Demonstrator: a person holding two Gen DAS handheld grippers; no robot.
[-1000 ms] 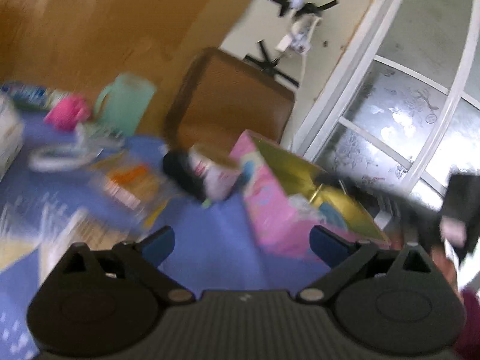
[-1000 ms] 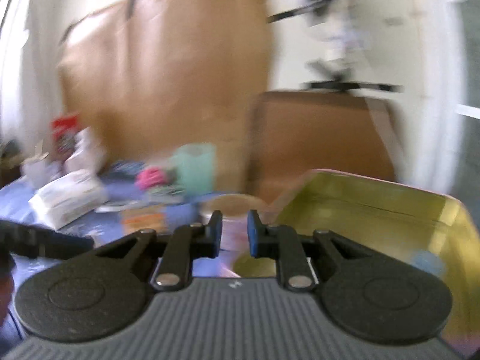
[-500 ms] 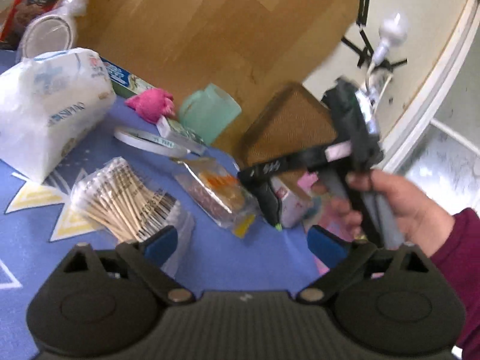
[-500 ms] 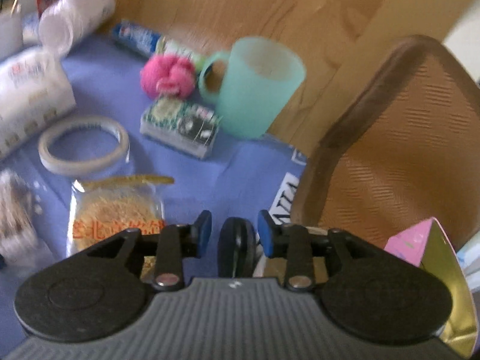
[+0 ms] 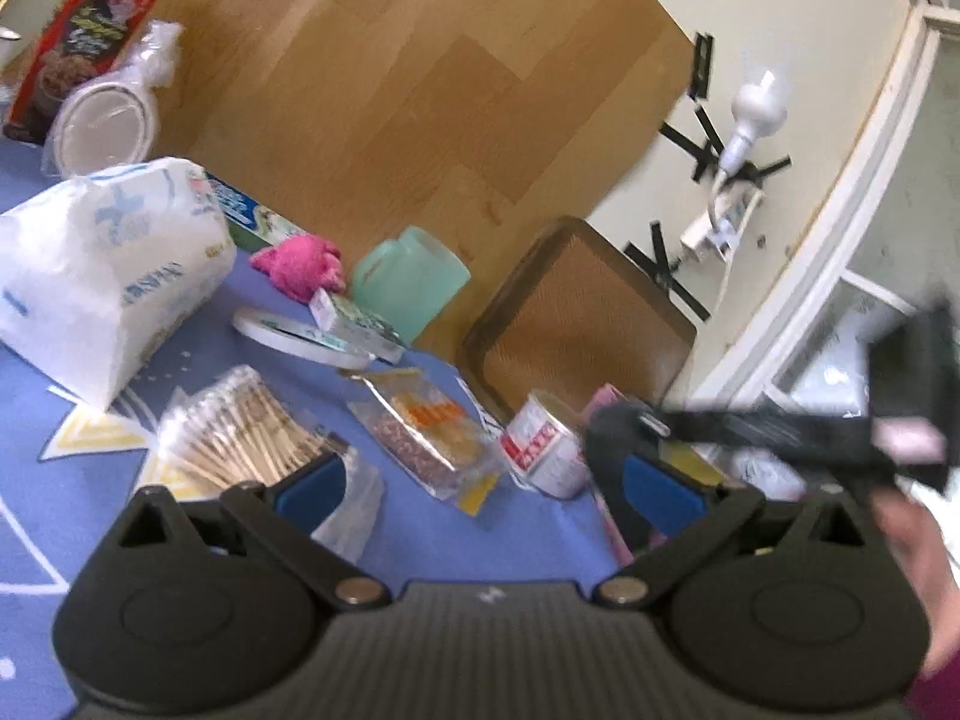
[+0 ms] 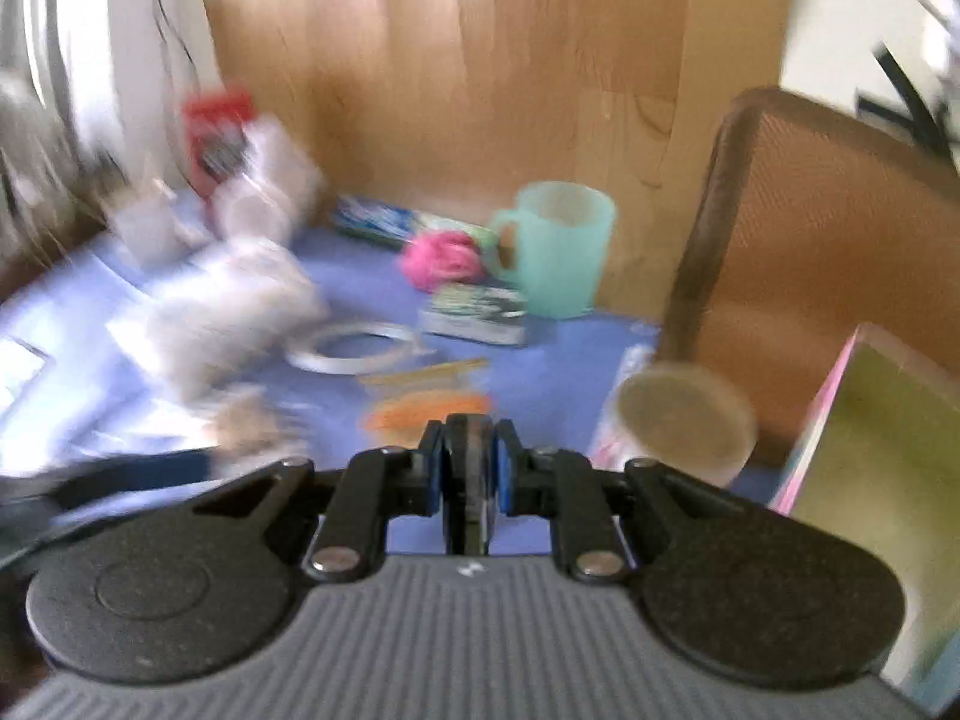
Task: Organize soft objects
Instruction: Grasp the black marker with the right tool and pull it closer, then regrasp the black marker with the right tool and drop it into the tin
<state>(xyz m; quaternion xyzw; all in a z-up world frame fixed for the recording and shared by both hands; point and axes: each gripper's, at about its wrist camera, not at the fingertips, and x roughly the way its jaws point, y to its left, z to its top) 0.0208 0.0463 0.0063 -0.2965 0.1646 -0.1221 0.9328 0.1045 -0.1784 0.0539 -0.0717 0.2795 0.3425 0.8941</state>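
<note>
right claw (image 6: 469, 468) clamps dark disc (image 6: 471, 480) | left claw (image 5: 483, 483) wide

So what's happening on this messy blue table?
A person holds a handheld gripper in each hand. The right gripper has its jaws shut on a dark flat object, lifted above the table. The left gripper hangs open and empty. The pink plush lies untouched by the green mug.
</note>
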